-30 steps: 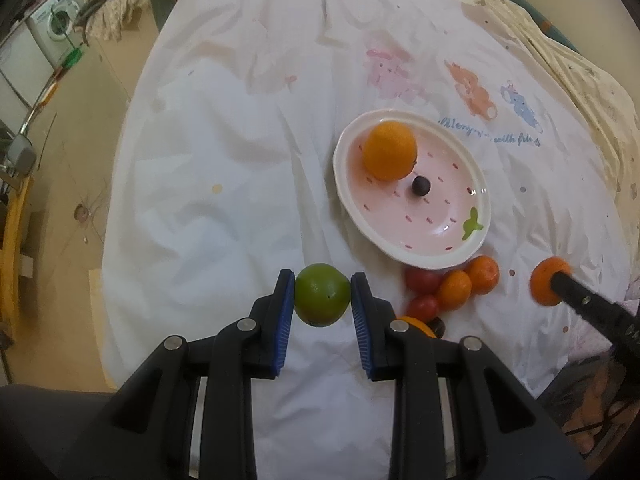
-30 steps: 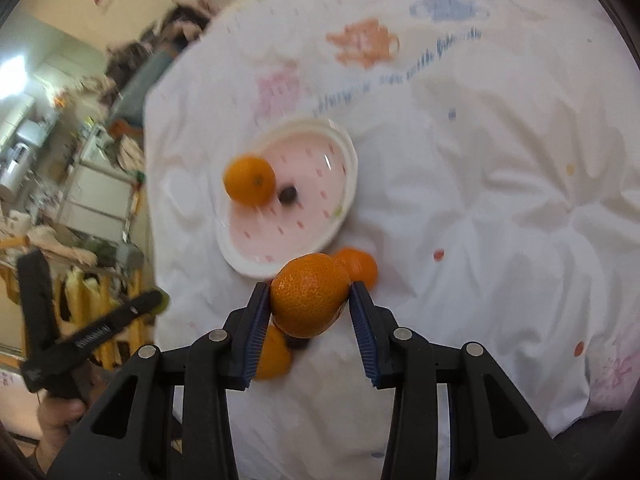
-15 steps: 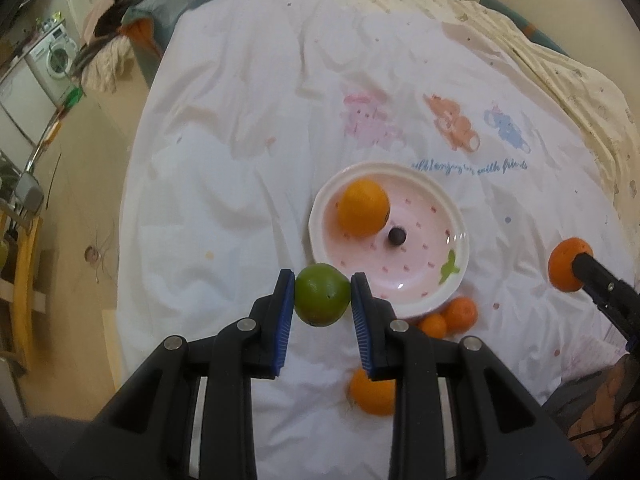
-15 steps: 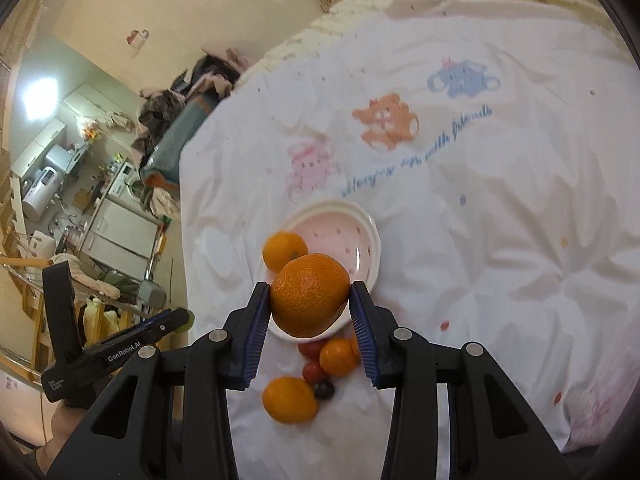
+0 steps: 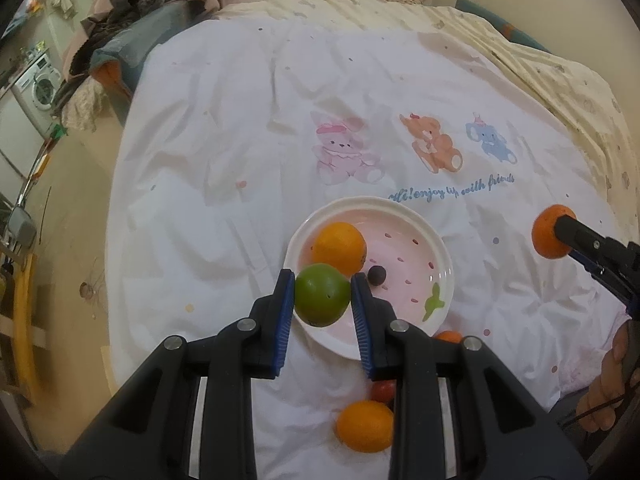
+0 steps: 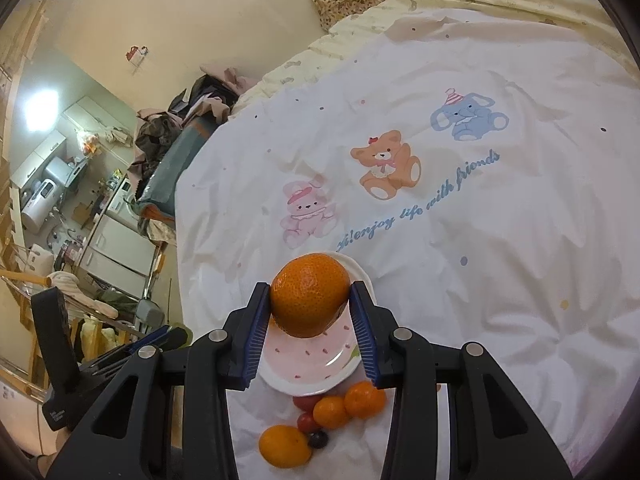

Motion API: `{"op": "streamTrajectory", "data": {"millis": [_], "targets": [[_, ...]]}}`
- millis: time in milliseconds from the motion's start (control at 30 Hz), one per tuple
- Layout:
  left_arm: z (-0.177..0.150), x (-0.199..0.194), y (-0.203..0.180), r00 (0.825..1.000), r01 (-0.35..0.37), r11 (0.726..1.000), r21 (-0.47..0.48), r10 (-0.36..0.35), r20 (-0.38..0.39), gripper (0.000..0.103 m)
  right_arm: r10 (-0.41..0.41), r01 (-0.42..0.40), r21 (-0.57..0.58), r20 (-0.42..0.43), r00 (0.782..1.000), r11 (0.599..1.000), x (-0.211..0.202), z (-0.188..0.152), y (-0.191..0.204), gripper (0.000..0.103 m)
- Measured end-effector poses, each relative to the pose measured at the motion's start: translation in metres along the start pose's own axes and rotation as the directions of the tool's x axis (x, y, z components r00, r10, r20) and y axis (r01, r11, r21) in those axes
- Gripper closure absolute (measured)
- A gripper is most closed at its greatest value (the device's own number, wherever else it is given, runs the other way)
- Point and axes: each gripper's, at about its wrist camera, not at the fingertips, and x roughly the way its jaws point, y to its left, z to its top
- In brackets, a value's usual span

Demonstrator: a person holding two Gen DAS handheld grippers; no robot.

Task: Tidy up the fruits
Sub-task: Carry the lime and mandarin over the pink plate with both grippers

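My left gripper [image 5: 322, 300] is shut on a green round fruit [image 5: 320, 299], held above the near-left rim of the pink plate [image 5: 416, 264]. On the plate lie an orange [image 5: 339, 247] and a small dark berry [image 5: 376, 274]. My right gripper [image 6: 308, 304] is shut on a large orange [image 6: 307, 294], raised over the plate [image 6: 312, 364]. In the left wrist view that orange [image 5: 547, 232] shows at the right with the right gripper's tip. Loose fruit lies in front of the plate: small oranges [image 6: 347, 404], a yellow-orange fruit [image 6: 284, 446], cherry tomatoes [image 6: 307, 420], a dark berry [image 6: 319, 438].
The plate sits on a white quilt [image 5: 280, 128] with cartoon animals and blue script, over a bed. Piled clothes [image 5: 132, 12] lie at the far left corner. The bed's left edge drops to the floor, with a washing machine [image 5: 38, 80] beyond. A hand [image 5: 608, 392] shows at the right.
Both grippers have risen and drawn back with their fruit still held. The plate and loose fruit now sit lower and smaller in each view, and more of the bed shows.
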Motion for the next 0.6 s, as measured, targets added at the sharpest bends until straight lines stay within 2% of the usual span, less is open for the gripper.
{"op": "streamTrajectory", "data": {"millis": [333, 500, 600], "targets": [[-0.004, 0.043, -0.006, 0.998, 0.041, 0.999, 0.014, -0.041, -0.057, 0.078, -0.034, 0.033, -0.017, -0.085, 0.996, 0.999, 0.045, 0.012, -0.007, 0.061], [-0.014, 0.064, -0.004, 0.993, 0.069, 0.998, 0.010, -0.068, -0.097, 0.078, -0.039, 0.040, -0.001, -0.160, 0.986, 0.999, 0.078, 0.015, -0.016, 0.061], [-0.022, 0.077, 0.001, 0.985, 0.097, 0.995, -0.031, -0.100, -0.139, 0.078, -0.084, 0.077, -0.043, -0.195, 0.977, 0.996, 0.098, 0.013, -0.014, 0.061]]}}
